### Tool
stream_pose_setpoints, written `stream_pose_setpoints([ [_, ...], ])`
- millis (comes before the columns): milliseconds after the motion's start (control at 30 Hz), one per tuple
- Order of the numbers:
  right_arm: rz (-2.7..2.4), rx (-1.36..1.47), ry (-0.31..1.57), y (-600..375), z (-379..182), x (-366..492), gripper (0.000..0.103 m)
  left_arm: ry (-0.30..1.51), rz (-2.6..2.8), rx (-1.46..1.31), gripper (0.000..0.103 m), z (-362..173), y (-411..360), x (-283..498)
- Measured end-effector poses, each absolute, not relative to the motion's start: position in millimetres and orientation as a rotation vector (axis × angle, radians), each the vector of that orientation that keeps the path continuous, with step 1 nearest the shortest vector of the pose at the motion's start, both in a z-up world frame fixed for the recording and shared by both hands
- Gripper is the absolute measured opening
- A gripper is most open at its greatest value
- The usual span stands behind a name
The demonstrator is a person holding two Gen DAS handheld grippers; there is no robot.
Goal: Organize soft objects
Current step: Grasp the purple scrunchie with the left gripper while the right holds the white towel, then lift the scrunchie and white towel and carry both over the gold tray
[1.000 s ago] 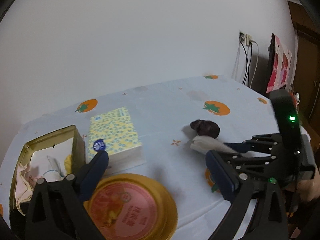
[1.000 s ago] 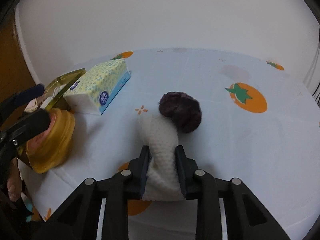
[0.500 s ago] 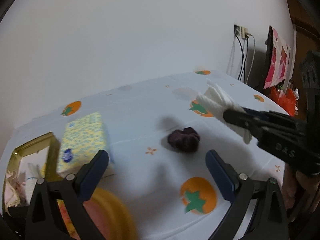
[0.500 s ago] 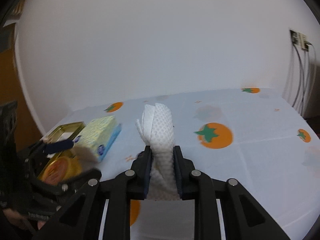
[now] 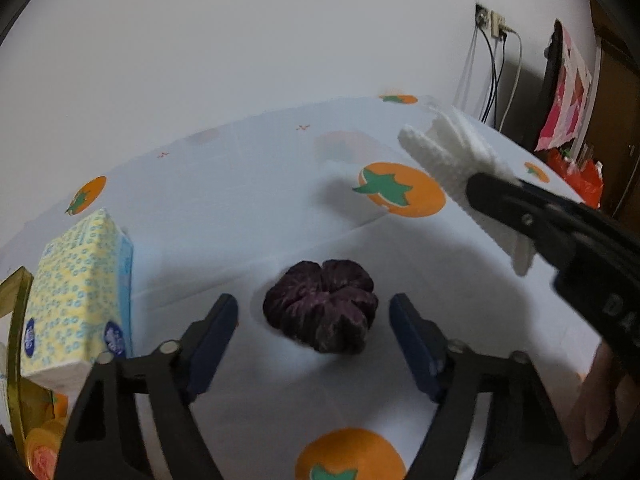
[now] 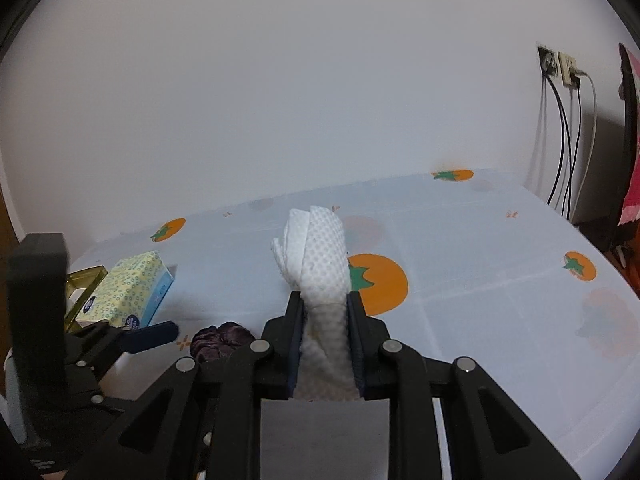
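Left of the purple scrunchie (image 5: 320, 312), a tissue pack (image 5: 76, 300) is lying flat. I am bracketing the scrunchie with my spread left gripper (image 5: 314, 336); probably light and squashy, best pinched across its middle. Right of it, my right gripper (image 6: 324, 344) is clamping a limp white cloth (image 6: 316, 264) aloft.

On the table (image 5: 248, 200), scrunchie (image 5: 320, 312) lies between the spread fingers of left gripper (image 5: 314, 332), tissue pack (image 5: 76, 300) to its left with tin (image 5: 16, 320) just beyond that, and folded cloth (image 6: 320, 264) raised above the table at right, clamped in right gripper (image 6: 324, 340).
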State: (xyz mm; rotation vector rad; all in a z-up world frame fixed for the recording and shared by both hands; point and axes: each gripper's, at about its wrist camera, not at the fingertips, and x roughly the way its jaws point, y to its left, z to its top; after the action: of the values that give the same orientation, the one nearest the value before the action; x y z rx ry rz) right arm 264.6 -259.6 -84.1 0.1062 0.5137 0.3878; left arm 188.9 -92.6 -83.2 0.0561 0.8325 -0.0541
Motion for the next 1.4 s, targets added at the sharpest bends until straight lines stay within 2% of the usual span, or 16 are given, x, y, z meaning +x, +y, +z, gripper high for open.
stream_pose_setpoints([
  [33,0.392,0.114,0.504,-260.9,-83.1,263.8,0.023,0.848,-0.063,0.050,0.056,-84.5,-92.8,192.2],
  [67,0.393,0.111,0.496,-260.9,-82.4,262.8,0.023,0.855,-0.072,0.041,0.052,-85.3,-92.4,193.4],
  [300,0.400,0.107,0.486,-262.3,-84.3,259.2,0.023,0.838,-0.104,0.029,0.037,-83.9,-89.8,189.8],
  [1067,0.385,0.130,0.403,-247.1,-77.8,249.4,0.023,0.556,0.034,-0.010,0.036,-53.1,-58.4,143.7],
  [1400,0.378,0.103,0.347,-232.1,-72.9,242.2,0.023,0.526,0.074,-0.042,0.036,-50.2,-40.5,132.6],
])
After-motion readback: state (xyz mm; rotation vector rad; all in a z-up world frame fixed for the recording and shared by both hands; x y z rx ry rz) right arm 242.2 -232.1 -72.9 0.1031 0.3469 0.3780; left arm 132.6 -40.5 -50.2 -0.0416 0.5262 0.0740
